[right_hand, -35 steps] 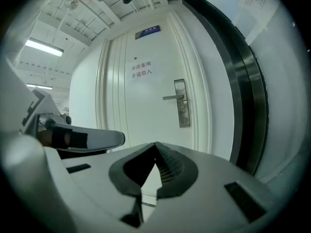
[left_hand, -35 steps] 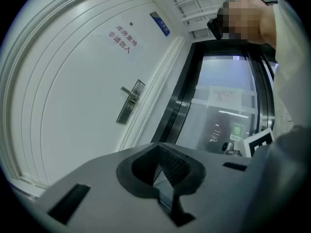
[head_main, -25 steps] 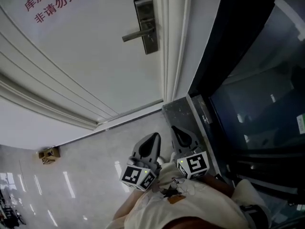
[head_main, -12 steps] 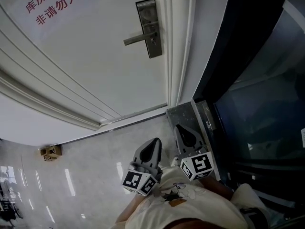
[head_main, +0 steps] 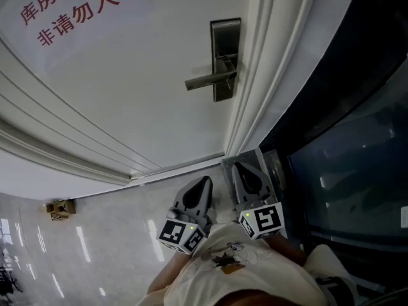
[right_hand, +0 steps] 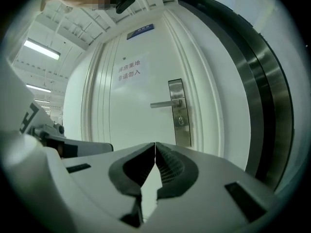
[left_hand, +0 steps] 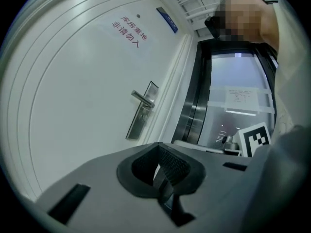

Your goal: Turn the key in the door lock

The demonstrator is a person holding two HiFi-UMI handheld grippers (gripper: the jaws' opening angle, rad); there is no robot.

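On the white door (head_main: 127,81), near its right edge, sat the metal lock plate (head_main: 224,56), with its lever handle (head_main: 209,80) pointing left. In the right gripper view a small round cylinder (right_hand: 181,121) showed on the plate just below the handle; whether a key sat in it was too small to tell. Red characters (head_main: 64,8) were printed on the door, up and to the left of the lock.

Both grippers were held side by side, close to the person's body and above the pale glossy floor (head_main: 115,234), well apart from the lock plate. The left gripper (head_main: 205,183) had its fingers (left_hand: 171,163) pressed together with nothing between them. The right gripper (head_main: 239,169) was the same, its fingers (right_hand: 167,165) meeting at the tips and empty. A dark glass panel (head_main: 357,139) stood to the right of the door frame, and a small brown box (head_main: 58,208) lay on the floor at the left.
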